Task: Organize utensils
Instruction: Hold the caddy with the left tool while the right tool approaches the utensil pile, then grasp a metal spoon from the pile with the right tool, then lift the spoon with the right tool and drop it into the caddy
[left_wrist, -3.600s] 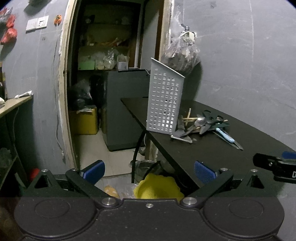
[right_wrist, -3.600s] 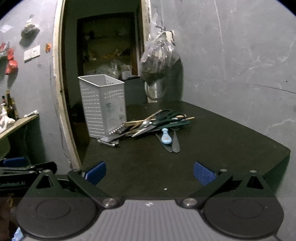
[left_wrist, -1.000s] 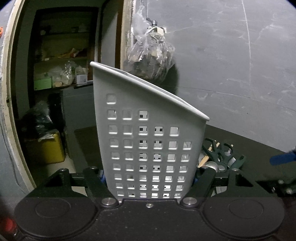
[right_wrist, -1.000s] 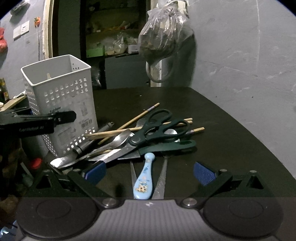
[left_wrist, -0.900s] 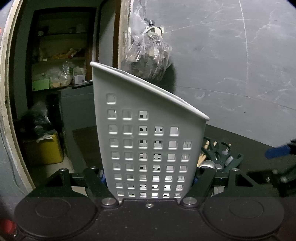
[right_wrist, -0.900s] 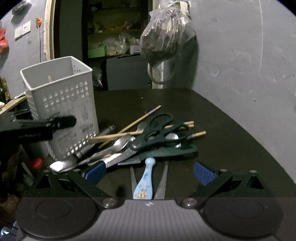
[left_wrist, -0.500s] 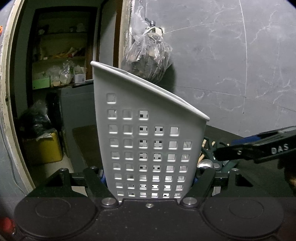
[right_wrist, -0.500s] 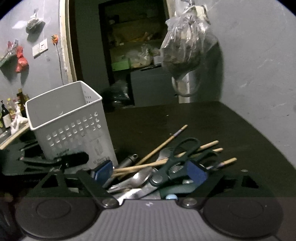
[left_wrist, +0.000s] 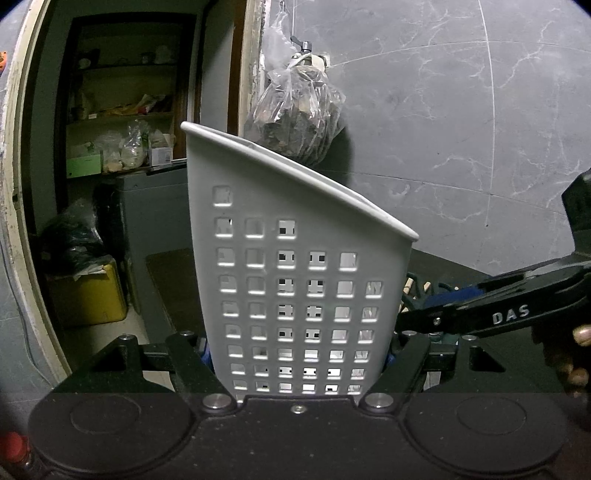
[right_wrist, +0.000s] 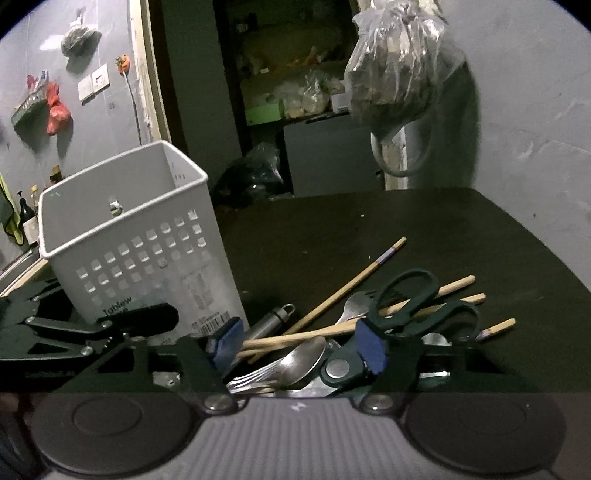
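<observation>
My left gripper (left_wrist: 297, 360) is clamped on the white utensil caddy (left_wrist: 295, 280), one pad on each side of its lower walls, so it's pinching the caddy itself. That caddy is a tall squarish plastic bin with smooth matte walls, rows of little square cut-outs and a rolled rim. It stands upright on the black table (right_wrist: 461, 236) with the open mouth facing up, and there's a printed label and barcode low on one side.

Just right of the caddy is the utensil heap. Dark green plastic-handled scissors (right_wrist: 410, 314) lie on top with the finger loops away from the caddy and the pivot toward me. Under them are pale wooden chopsticks (right_wrist: 332, 295), thin round sticks crossing each other, mostly running diagonally away from the caddy's base. A shiny steel spoon (right_wrist: 303, 360) lies bowl up, next to fork tines (right_wrist: 245, 382), and a brushed metal handle with a hanging ring (right_wrist: 271, 319) pokes out right by the caddy's bottom corner.

My right gripper (right_wrist: 297, 352) sits low over that heap, blue pads either side of the spoon and the scissors pivot, jaws closing but not pressing on anything yet as far as I can see.
</observation>
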